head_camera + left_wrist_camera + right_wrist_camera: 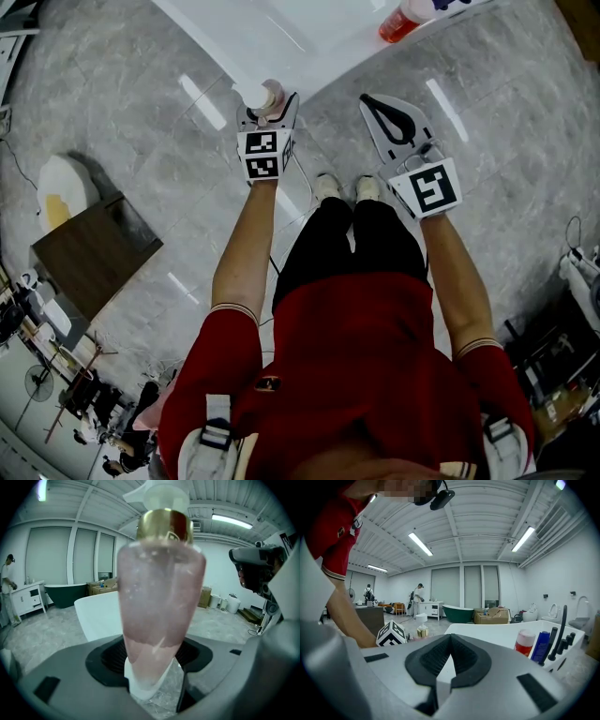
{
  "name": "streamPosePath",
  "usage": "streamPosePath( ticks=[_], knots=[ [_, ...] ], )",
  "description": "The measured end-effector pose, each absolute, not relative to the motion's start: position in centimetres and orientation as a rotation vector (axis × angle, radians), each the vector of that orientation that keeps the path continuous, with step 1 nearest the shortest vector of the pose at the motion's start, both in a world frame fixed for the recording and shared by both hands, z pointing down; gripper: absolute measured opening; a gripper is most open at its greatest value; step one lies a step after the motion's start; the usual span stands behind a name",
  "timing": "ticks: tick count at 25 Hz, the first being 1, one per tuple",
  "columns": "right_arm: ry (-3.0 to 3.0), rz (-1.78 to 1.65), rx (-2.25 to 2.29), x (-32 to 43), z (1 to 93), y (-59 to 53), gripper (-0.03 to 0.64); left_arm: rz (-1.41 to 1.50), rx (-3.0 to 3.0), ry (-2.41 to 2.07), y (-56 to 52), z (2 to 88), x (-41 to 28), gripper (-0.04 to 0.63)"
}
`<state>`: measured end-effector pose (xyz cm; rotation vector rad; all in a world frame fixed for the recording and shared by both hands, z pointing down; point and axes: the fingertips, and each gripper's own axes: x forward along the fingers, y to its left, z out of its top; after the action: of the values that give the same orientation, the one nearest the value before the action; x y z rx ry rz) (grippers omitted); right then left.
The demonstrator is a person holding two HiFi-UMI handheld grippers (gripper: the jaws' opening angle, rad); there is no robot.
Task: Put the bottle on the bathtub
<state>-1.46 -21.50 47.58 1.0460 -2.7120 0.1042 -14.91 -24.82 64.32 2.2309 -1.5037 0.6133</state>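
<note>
**Holding the bottle by the tub**

We are facing the tub (pixel 309 37), just beyond our fingers (pixel 105 660). The left gripper (pixel 269 111) is clamping the upright bottle (pixel 159 588) low down. Being top-heavy, it could be toppling once released. The right gripper (pixel 450 639) is hovering alongside, closed on nothing, both forearms reaching forward.

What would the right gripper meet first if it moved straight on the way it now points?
Most likely the white bathtub: its rim lies straight beyond the shut, empty jaws of the right gripper, with nothing between in view. The distance is unclear.
</note>
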Motion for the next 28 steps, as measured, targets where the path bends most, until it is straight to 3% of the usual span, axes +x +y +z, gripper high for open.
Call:
streamPosePath(
  ticks=[28],
  knots=[
    [-2.795, 0.080, 0.960, -3.2, 42.7, -19.9, -0.005, 0.359, 2.183, -1.729, -17.9, 53.0, -16.4, 0.278]
  ],
)
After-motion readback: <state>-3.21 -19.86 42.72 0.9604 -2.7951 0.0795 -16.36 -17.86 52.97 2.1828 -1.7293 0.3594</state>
